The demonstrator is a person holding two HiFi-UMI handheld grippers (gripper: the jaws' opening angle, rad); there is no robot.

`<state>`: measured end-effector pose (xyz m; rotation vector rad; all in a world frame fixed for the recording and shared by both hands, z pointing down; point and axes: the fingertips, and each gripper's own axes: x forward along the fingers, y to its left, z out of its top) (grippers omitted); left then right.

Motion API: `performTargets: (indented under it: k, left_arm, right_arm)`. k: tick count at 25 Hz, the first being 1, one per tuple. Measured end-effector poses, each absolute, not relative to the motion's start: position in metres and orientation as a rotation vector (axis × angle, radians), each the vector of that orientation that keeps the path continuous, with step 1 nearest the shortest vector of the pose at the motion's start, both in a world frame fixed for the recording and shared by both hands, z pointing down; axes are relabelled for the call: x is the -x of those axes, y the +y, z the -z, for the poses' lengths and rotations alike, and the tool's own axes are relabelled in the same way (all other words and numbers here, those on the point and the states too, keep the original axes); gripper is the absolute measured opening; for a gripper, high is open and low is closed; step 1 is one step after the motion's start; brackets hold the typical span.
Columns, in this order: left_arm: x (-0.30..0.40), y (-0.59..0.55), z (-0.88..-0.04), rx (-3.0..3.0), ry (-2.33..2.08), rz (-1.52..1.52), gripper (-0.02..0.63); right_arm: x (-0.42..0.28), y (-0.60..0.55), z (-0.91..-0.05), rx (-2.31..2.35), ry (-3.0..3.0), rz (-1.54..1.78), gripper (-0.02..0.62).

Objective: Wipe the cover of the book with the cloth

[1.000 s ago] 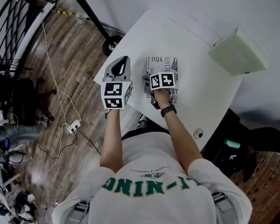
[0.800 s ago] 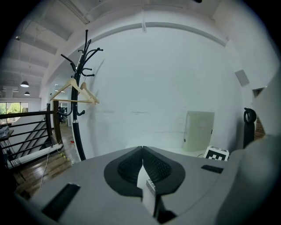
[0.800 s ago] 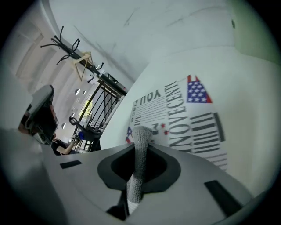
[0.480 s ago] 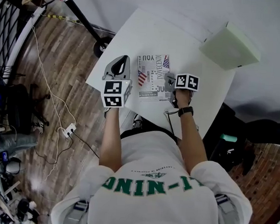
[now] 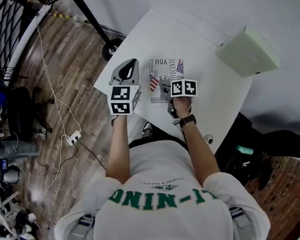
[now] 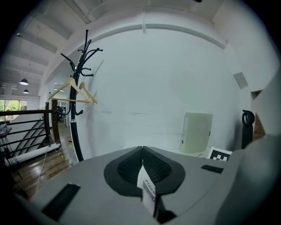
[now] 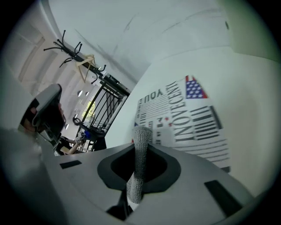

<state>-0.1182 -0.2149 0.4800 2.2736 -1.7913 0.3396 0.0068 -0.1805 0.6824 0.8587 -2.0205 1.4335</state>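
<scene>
The book (image 5: 165,71), its cover printed with black text and a small flag, lies flat on the white table (image 5: 207,54). My right gripper (image 5: 166,87) is over the book's near edge, shut on a rolled grey knit cloth (image 7: 139,162). In the right gripper view the cloth stands between the jaws, with the book cover (image 7: 189,118) just beyond it. My left gripper (image 5: 129,63) hovers left of the book at the table's left edge. Its jaws are shut on a thin printed paper slip (image 6: 148,189). I cannot tell whether this slip belongs to the book.
A pale box (image 5: 248,49) sits at the table's far right corner and also shows as the box (image 6: 196,132) in the left gripper view. A black coat rack (image 6: 79,88) stands by the wall to the left. Cables and a power strip (image 5: 72,135) lie on the wood floor.
The right gripper with the cloth swept to the right across the book, then came back leftward over its near edge. The left gripper stayed put.
</scene>
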Motion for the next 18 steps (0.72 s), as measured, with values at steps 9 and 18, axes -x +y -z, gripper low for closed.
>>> performTargets:
  k: [9, 18]
  left_arm:
    - [0.136, -0.205, -0.48, -2.232, -1.836, -0.345, 0.014]
    - [0.123, -0.21, -0.48, -2.265, -1.801, -0.334, 0.014]
  right_arm:
    - [0.05, -0.155, -0.697, -0.695, -2.019, -1.356, 0.032]
    - [-0.052, -0.177, -0.696, -0.928, -1.953, -1.392, 0.032]
